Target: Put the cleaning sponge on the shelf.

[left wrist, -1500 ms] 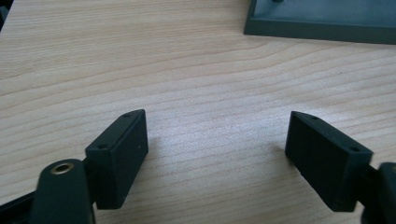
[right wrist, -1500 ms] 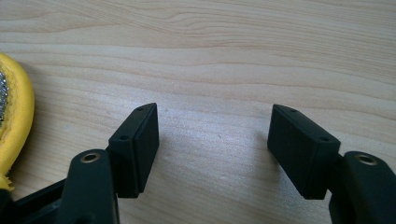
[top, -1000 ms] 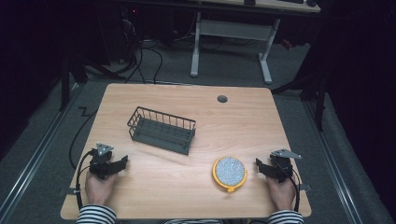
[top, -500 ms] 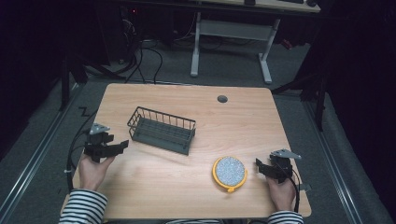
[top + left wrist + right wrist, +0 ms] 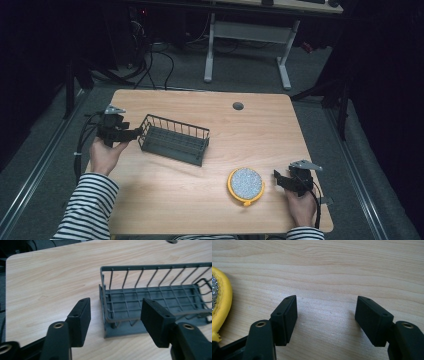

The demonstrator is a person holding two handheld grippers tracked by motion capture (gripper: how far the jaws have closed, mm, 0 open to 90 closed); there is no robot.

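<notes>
I'm barely started: my left tongs [image 5: 131,134], apart and just closing with nothing gripped, line up on the rack's [image 5: 175,140] nine o'clock end, right tongs [image 5: 278,181] apart near the scrubber [image 5: 245,184].

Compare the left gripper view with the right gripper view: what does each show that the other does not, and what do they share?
Left gripper view alone: the dark grey wire basket, its near end wall in line with the gap between the left gripper's open jaws, which have just been closing. Right gripper view alone: the yellow-rimmed round pad with a silvery face, left of the open right gripper. Shared: the light wooden table and black jaws.
</notes>
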